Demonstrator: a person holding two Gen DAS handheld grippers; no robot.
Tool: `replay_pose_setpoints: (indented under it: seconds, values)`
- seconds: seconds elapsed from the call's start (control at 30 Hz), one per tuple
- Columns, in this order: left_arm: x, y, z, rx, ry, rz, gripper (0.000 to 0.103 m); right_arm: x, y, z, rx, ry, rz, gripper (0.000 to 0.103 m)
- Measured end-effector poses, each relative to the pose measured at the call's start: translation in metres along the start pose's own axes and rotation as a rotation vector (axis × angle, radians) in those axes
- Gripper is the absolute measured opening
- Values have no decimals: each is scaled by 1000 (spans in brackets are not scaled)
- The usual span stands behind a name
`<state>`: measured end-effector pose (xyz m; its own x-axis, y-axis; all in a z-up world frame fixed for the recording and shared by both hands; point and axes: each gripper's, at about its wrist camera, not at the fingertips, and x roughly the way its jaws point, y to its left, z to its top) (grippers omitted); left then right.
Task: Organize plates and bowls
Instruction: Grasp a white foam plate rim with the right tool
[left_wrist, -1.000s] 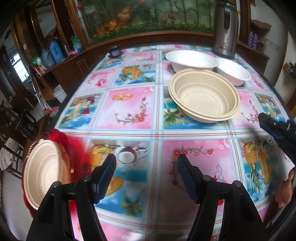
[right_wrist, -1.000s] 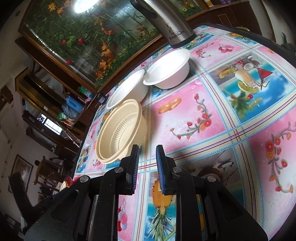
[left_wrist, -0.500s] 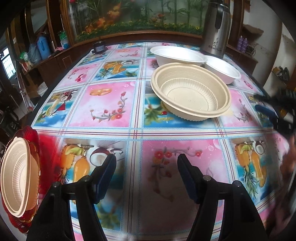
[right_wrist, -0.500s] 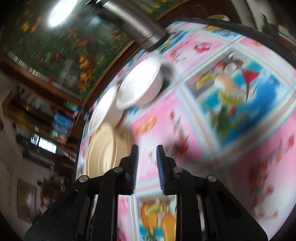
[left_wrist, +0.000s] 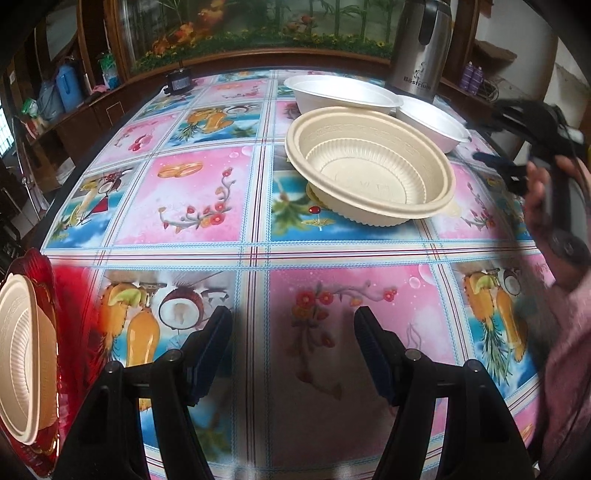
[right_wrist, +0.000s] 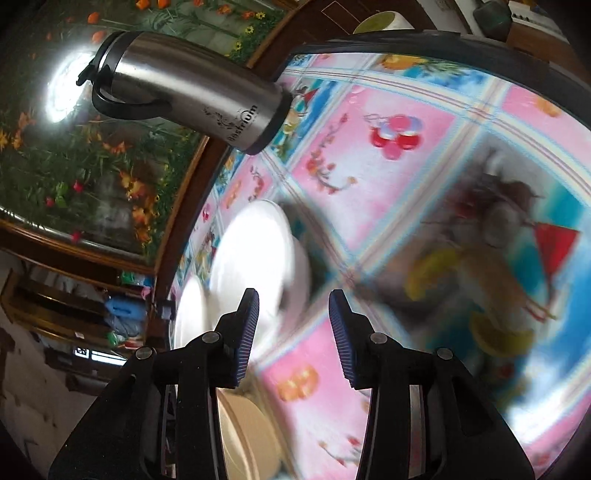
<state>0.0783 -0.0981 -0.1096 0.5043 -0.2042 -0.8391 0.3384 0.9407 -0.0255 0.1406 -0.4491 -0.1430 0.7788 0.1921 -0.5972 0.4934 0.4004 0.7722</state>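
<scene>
Table (left_wrist: 207, 199) w/ fruit-print cloth, planter wall behind. Beige bowl (left_wrist: 369, 166) mid-table, mouth up, round so no long axis; 2 white bowls (left_wrist: 343, 94) at far edge by steel flask (left_wrist: 421, 48) marked "Bastrium"(?). L gripper (left_wrist: 291, 347) released, empty. R gripper (right_wrist: 293, 332) jaws just been opening, nothing between, near white bowl (right_wrist: 255, 258).
</scene>
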Motion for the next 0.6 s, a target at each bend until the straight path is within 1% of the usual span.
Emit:
replay_pose_setpoints:
  seconds: [0.13,0.17,0.2,0.23,0.3,0.4,0.5,0.6]
  values:
    - [-9,-3,8,13,-11,-13,69,15,14,6,-6,-26,-101,39]
    - [-11,-4,11,14,-9,-24,69,17,17,8,-29,-32,-127,37]
    - [-13,-5,15,14,-4,-42,69,18,19,8,-45,-41,-146,22]
    - [-15,-7,19,11,1,-66,69,18,22,10,-70,-51,-164,10]
    - [-20,-12,29,4,10,-121,69,17,24,12,-110,-52,-198,6]
    - [-23,-20,40,-2,20,-164,69,7,17,16,-127,-60,-195,6]
    - [-26,-30,51,-23,25,-185,70,-10,7,18,-150,-35,-166,6]
    - [-24,-43,63,-39,40,-182,70,-31,-3,19,-207,-9,-149,6]
